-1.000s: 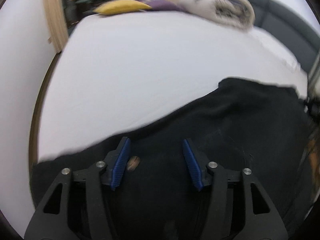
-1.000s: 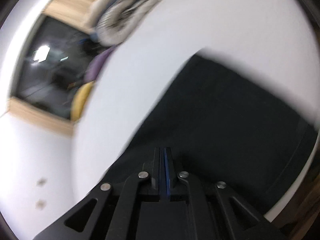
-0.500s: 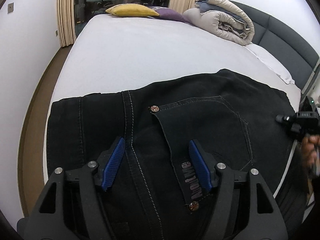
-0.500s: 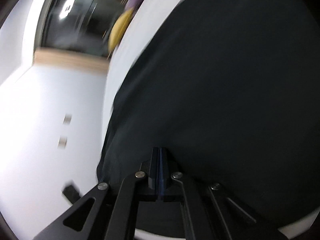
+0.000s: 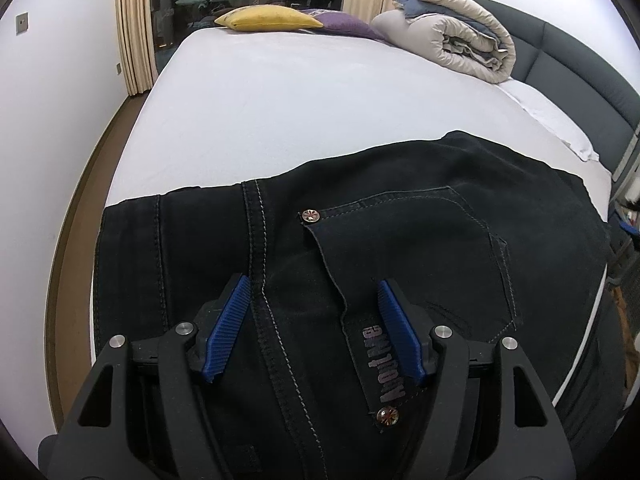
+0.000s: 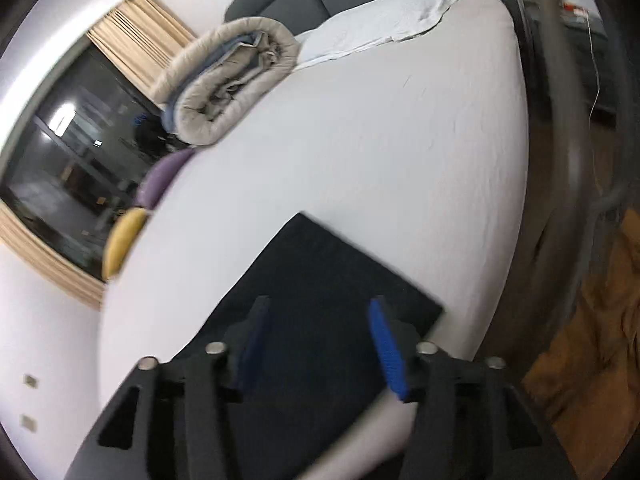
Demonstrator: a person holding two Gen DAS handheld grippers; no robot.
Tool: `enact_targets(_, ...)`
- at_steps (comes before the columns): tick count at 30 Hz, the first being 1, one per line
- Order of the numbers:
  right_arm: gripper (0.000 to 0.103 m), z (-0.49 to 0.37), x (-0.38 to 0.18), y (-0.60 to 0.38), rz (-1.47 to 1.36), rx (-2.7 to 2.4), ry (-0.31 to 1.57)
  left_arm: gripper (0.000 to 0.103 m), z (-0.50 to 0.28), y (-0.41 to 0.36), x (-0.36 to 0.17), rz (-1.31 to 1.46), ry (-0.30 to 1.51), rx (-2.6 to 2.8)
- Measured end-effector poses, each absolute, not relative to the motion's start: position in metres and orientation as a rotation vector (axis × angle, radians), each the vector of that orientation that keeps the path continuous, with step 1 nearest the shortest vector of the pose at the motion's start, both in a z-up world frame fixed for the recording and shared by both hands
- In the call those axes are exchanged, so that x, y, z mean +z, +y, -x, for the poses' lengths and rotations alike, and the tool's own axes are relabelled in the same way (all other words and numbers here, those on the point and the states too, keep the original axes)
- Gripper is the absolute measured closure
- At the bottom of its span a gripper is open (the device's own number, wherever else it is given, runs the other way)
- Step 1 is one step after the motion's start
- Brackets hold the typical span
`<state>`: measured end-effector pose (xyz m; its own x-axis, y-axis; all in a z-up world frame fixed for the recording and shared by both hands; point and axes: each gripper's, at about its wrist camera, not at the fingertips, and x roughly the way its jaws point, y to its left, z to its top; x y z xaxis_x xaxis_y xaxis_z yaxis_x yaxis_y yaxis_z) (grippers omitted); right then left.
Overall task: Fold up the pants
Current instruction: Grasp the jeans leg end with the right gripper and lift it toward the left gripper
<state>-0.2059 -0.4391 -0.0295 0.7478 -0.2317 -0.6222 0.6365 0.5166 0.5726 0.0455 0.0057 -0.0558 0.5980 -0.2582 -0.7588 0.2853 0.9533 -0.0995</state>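
Black jeans lie folded on the white bed, back pocket and its rivets facing up. My left gripper hovers just above the waist end, open, its blue pads on either side of the seam without pressing the cloth. In the right wrist view the jeans appear as a dark rectangle near the bed's near edge. My right gripper hangs over that end with its jaws opening and nothing pinched between the blue fingers.
A rolled beige duvet, a yellow pillow and a purple pillow lie at the far end by the dark headboard. A white pillowcase lies near the headboard. Wooden floor runs along the bed's right edge.
The right gripper, shut in both earlier frames, now stands apart and has swung up and away, showing more of the bed. The left gripper widened slightly early on, then stayed put.
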Motion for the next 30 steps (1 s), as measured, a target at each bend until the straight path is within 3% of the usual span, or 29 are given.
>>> enact_targets(13,0.047,0.187,-0.115,-0.415,-1.189,-0.521,0.500,0.036,-0.050,-0.006,-0.054,-0.036,0.891,-0.288)
enact_targets(26,0.051,0.192,-0.114,-0.432,-1.297,-0.449,0.352,0.036,-0.051,-0.011,-0.056,-0.031,0.891,-0.278)
enact_targets(28,0.055,0.187,-0.116,-0.435,-1.298,-0.445,0.324,0.036,-0.051,-0.012,-0.057,-0.032,0.892,-0.278)
enact_targets(30,0.067,0.184,-0.117,-0.440,-1.299,-0.445,0.313,0.036,-0.051,-0.011,-0.056,-0.030,0.891,-0.279)
